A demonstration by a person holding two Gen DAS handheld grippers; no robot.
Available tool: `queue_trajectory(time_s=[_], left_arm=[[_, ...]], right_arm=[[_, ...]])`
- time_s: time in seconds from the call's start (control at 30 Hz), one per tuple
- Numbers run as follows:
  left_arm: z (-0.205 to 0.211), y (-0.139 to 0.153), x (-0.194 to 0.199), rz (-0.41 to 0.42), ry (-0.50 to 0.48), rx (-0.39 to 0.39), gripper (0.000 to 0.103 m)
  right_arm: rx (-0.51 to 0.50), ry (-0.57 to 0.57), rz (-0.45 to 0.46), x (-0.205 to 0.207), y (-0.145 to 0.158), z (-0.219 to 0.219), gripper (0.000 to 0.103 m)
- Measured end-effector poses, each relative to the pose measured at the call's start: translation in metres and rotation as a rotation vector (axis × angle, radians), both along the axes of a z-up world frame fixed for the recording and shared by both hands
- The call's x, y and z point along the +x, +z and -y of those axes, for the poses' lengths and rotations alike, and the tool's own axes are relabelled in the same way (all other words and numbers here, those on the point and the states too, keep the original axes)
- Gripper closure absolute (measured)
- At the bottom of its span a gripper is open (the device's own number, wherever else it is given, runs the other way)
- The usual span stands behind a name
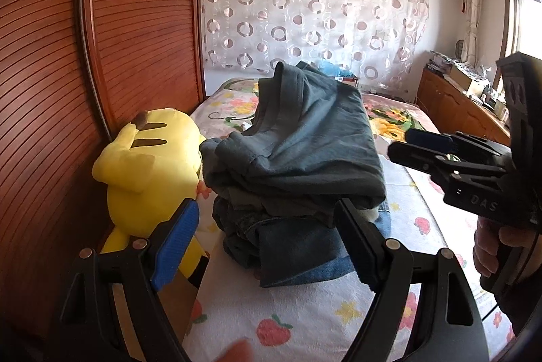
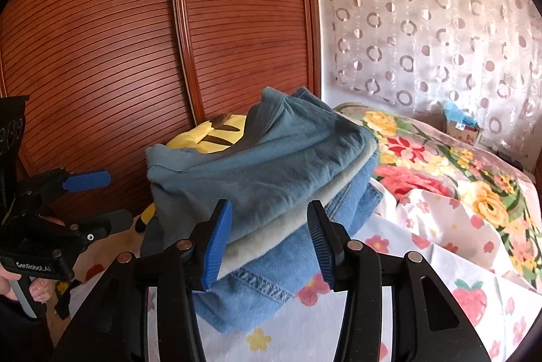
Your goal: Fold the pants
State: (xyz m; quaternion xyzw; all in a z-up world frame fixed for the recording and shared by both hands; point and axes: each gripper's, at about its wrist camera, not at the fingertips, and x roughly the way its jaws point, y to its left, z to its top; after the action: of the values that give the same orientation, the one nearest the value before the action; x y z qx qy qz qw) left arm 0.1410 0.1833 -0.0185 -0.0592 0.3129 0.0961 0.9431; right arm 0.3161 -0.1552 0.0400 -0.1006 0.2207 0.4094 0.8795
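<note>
Open bedsheet (image 2: pixel 423 260) right of and in front of the folded clothes stack (image 2: pixel 264 179). Blocked left of the stack by a yellow plush toy (image 1: pixel 149 172), touching it, and the slatted wardrobe door (image 1: pixel 50 91) just beyond. Flowered blanket (image 2: pixel 457 172) heaped behind the stack.
</note>
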Motion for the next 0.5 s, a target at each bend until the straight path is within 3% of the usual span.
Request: queue_trajectory(time_s=[0.5], left_arm=[[0.046,0.012,-0.023,0.042,-0.081,0.035,0.020]], right_arm=[[0.043,-0.135,0.033,-0.081,0.000,0.051,0.035]])
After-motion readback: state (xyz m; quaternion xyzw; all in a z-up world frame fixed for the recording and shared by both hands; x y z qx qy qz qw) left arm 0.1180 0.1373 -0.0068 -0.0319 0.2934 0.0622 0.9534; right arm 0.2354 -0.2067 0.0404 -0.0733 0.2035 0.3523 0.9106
